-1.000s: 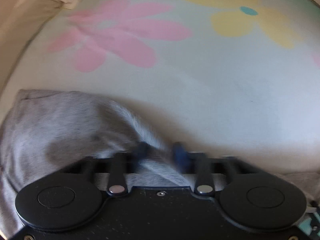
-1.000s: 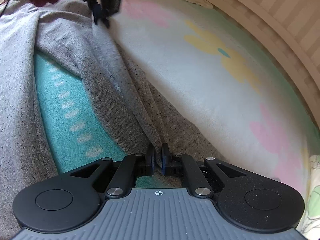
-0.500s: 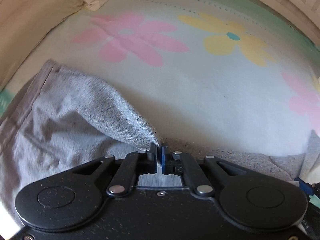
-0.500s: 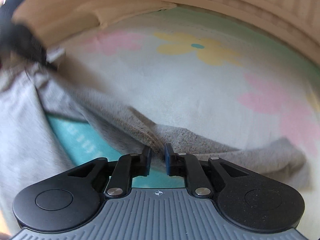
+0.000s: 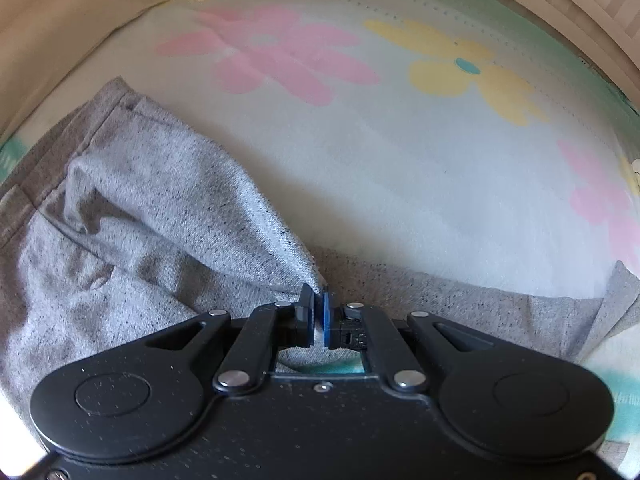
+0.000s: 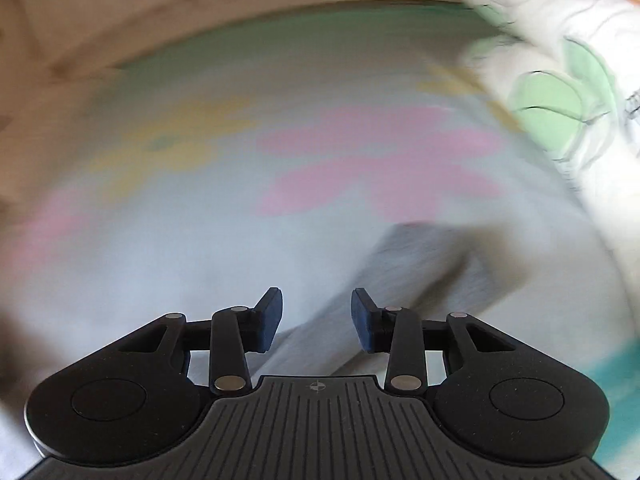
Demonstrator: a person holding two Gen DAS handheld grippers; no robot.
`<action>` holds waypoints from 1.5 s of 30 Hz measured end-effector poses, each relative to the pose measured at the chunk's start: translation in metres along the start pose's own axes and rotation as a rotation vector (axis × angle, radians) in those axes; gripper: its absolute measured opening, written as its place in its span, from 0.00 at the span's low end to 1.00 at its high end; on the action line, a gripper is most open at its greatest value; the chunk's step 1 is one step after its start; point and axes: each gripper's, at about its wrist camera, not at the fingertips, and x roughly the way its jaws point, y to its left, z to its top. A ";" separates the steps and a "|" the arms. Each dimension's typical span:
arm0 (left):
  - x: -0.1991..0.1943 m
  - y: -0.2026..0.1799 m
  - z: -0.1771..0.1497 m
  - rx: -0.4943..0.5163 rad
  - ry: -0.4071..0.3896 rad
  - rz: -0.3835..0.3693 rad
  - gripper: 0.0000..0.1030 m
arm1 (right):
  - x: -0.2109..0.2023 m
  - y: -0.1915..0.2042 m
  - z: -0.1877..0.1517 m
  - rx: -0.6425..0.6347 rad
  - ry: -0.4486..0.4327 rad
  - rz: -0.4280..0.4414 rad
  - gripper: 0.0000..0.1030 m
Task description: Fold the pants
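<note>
My left tool clamps the pants, trailing toward upper left; my right tool, opening, straddles fabric unpinched.

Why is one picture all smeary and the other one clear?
Right wrist view: flower blanket and grey pants are smeared by motion blur; only the right gripper looks sharp. Left wrist view: pants crisp, edges bent by the fisheye.

Your left gripper points steeply down, its pads pinched tight on a fold of the grey pants; your right gripper is opening, its pads clear of fabric
</note>
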 end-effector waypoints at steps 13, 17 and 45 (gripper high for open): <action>-0.001 -0.008 -0.004 0.026 -0.025 0.004 0.05 | 0.081 0.005 0.009 0.070 0.120 -0.314 0.23; -0.001 -0.011 -0.002 0.038 -0.038 0.009 0.05 | 0.056 -0.011 0.020 0.118 0.115 -0.226 0.03; -0.109 0.032 -0.029 0.063 -0.252 -0.093 0.05 | -0.195 -0.087 -0.049 0.280 -0.095 0.046 0.03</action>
